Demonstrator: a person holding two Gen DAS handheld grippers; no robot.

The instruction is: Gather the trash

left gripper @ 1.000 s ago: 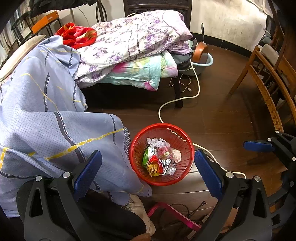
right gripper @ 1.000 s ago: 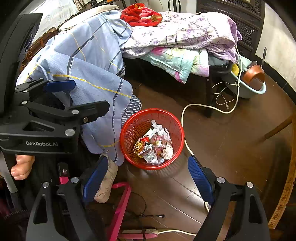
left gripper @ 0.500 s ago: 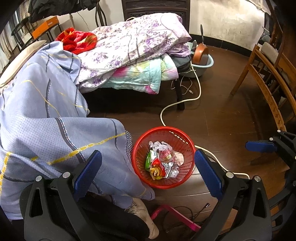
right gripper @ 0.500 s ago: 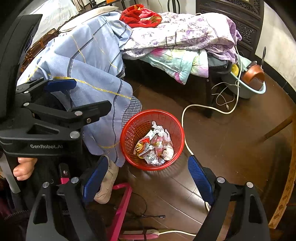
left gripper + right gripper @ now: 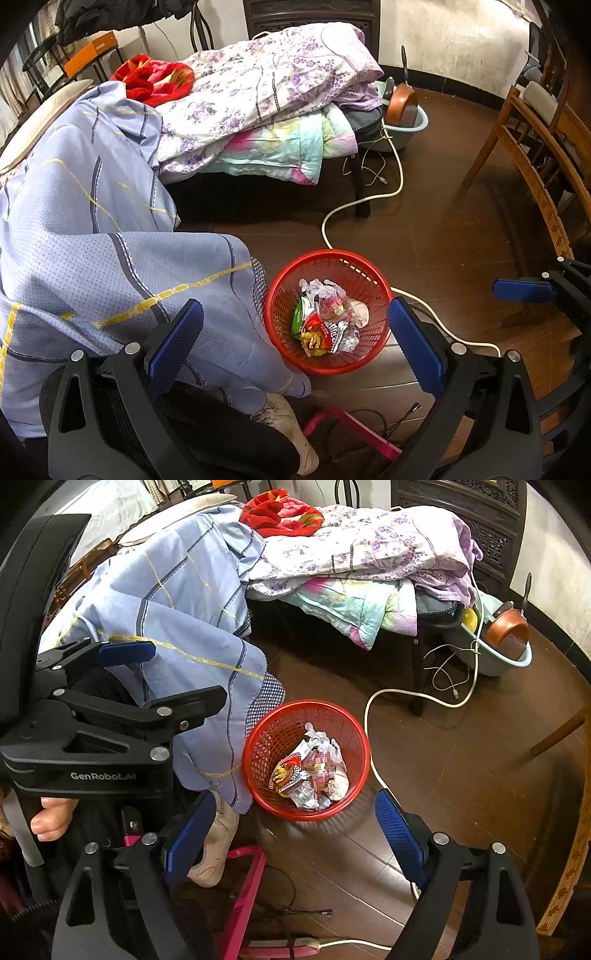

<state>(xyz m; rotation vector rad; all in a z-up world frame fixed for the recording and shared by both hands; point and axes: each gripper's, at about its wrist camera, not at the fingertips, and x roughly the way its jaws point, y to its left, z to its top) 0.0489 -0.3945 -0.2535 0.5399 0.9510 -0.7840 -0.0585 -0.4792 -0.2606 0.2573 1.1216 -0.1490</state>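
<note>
A red plastic basket point(image 5: 280, 295) point(image 5: 258, 738) stands on the dark wooden floor beside the bed. Crumpled snack wrappers and plastic trash point(image 5: 325, 321) point(image 5: 314, 771) lie inside it. My left gripper point(image 5: 293, 314) hangs above the basket, open, its blue pads wide apart with nothing between them. My right gripper point(image 5: 295, 801) is also open and empty, held above the basket's near rim. The left gripper's side point(image 5: 125, 651) shows in the right wrist view, held by a hand point(image 5: 51, 818). One blue pad of the right gripper point(image 5: 524, 290) shows at the right of the left wrist view.
A blue striped sheet point(image 5: 110, 240) hangs off the bed next to the basket. A white cable point(image 5: 354, 203) runs across the floor past the basket. A white shoe point(image 5: 218, 842) and a pink frame point(image 5: 243, 893) lie near me. A wooden chair point(image 5: 535, 155) stands right, a teal basin point(image 5: 495, 661) behind.
</note>
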